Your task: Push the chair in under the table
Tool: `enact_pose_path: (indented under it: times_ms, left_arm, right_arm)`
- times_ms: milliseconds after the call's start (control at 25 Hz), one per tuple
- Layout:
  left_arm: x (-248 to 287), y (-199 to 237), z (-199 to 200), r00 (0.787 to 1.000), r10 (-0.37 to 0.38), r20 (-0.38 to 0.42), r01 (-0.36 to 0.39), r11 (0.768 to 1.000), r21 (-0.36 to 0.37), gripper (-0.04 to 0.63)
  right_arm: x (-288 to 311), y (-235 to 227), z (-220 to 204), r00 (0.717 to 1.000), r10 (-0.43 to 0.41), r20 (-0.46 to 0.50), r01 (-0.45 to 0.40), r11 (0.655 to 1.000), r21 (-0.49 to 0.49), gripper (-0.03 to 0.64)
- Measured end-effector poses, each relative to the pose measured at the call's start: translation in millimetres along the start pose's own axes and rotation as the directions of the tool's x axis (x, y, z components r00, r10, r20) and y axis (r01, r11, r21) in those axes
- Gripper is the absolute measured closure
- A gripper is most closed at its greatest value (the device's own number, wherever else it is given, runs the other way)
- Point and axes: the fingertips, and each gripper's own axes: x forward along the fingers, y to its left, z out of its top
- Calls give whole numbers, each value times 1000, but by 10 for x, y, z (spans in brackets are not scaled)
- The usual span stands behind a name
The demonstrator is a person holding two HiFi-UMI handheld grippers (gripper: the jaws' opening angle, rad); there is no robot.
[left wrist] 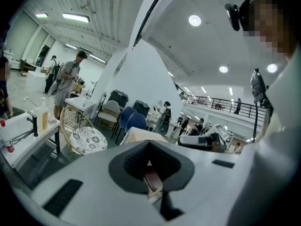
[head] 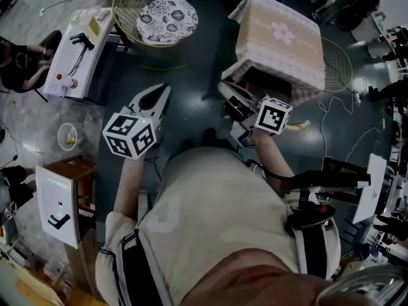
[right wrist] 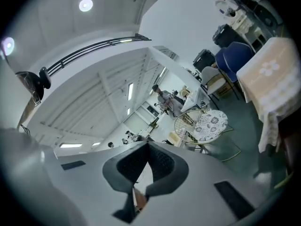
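Note:
A small table under a beige cloth with a flower print point(head: 280, 40) stands at the upper right of the head view. A dark brown chair point(head: 264, 83) shows just beneath its near edge, mostly hidden by the cloth. My right gripper point(head: 225, 90) is shut and empty, held in the air just left of that chair and apart from it. My left gripper point(head: 159, 92) is also shut and empty, raised over the dark floor further left. In the right gripper view the clothed table point(right wrist: 268, 79) fills the right edge. The left gripper view shows the cloth point(left wrist: 134, 134) beyond the shut left gripper point(left wrist: 149, 146).
A round wicker chair with a patterned cushion point(head: 162, 18) stands at the top left of the table. A white sink unit point(head: 80, 50) is further left, a gold wire chair point(head: 338, 62) on the table's right. Cables lie on the floor point(head: 344, 116). People stand in the background point(left wrist: 70, 79).

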Motion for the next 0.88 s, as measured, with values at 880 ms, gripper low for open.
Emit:
enact_pose_path:
  times_ms: [880]
  left_arm:
    - [233, 350, -132, 983, 149, -106, -155, 986, -60, 589]
  right_arm:
    - [67, -294, 126, 985, 171, 12, -170, 972, 164, 607]
